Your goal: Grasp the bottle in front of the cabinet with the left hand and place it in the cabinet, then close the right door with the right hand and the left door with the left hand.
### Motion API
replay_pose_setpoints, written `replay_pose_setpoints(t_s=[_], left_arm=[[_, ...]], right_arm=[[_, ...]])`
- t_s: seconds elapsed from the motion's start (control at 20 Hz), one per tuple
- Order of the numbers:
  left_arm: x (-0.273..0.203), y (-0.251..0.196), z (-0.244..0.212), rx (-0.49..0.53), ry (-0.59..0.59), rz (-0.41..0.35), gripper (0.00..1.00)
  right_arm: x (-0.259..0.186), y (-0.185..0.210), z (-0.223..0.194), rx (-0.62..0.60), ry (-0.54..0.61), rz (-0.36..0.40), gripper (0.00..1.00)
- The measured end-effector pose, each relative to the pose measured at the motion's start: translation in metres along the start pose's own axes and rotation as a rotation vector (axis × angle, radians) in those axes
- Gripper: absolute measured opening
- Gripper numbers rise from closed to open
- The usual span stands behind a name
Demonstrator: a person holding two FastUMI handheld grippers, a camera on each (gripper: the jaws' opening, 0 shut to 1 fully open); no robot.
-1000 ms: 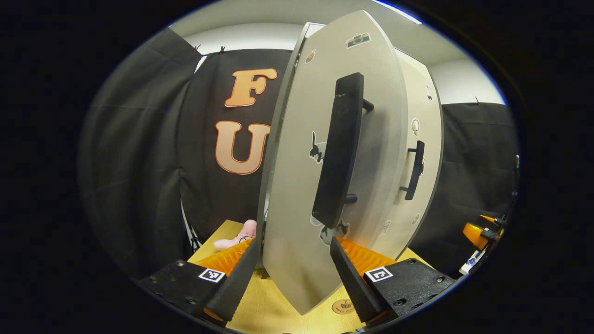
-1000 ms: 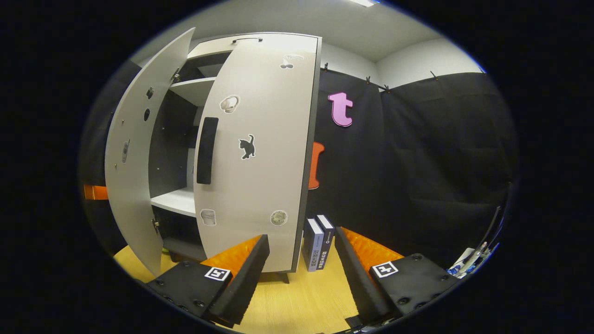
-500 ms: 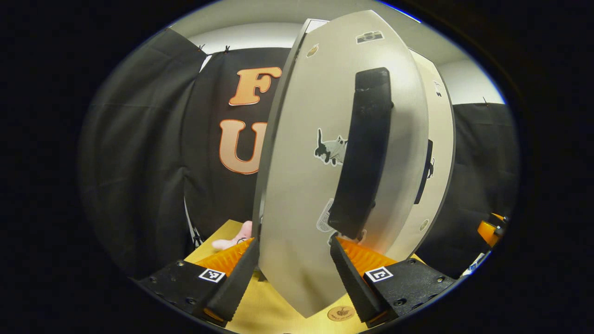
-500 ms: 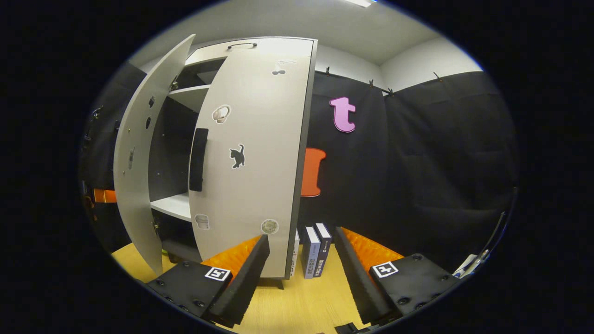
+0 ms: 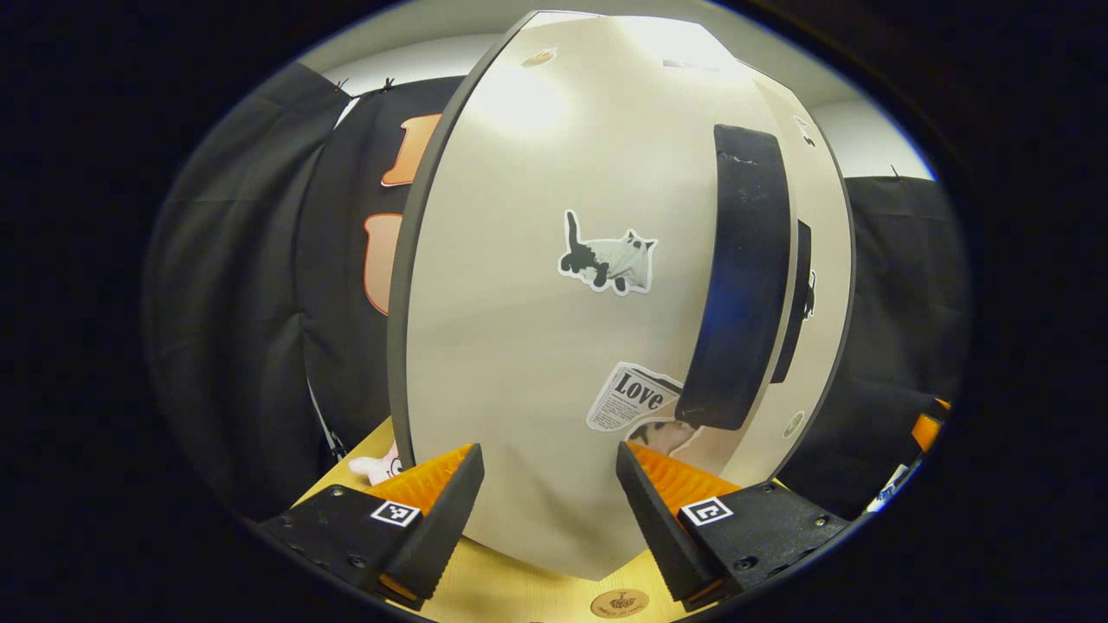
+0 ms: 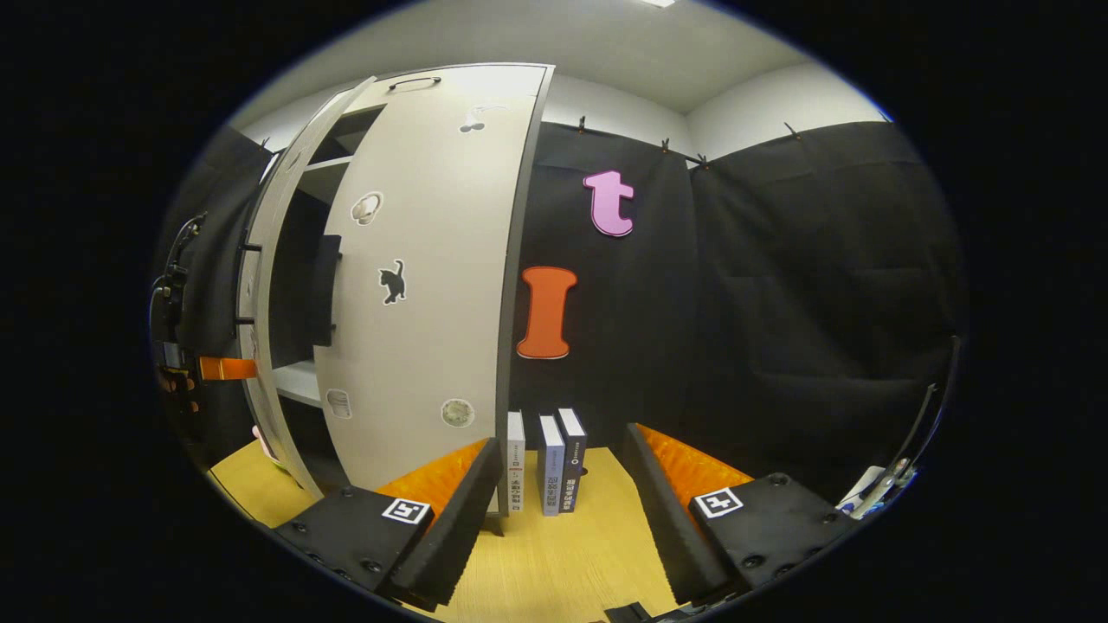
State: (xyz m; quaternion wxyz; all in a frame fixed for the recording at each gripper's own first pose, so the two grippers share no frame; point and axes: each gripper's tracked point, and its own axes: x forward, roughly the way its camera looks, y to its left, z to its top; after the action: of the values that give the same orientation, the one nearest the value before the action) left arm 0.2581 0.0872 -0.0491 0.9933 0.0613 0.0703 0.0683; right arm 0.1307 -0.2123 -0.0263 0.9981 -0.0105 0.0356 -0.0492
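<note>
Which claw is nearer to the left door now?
Left. The left claw is right at the left door, fingers apart on either side of its face. The right claw is back, by the books.

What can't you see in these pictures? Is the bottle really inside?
- The bottle: cannot tell. In the left gripper view the left door blocks the inside.
- Cabinet shelves: in the right gripper view, mostly hidden behind the right door, with just a narrow dark gap.
- Pink toy: left gripper view, mostly hidden by the door's edge.
</note>
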Motion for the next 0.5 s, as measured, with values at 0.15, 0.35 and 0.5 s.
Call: replay_pose_setpoints(t_s=[0.15,0.35,0.5], left_arm=[[0.003,-0.001,0.000,-0.009,-0.004,0.003,0.95],[0.003,-0.002,0.002,0.008,-0.001,0.013,0.94],[0.008,-0.003,0.002,0.023,0.004,0.021,0.94]], right_arm=[[0.000,-0.009,-0.007,0.018,0.014,-0.004,0.95],[0.005,-0.016,-0.013,0.025,0.027,-0.006,0.95],[0.010,-0.021,-0.021,0.040,0.046,0.000,0.95]])
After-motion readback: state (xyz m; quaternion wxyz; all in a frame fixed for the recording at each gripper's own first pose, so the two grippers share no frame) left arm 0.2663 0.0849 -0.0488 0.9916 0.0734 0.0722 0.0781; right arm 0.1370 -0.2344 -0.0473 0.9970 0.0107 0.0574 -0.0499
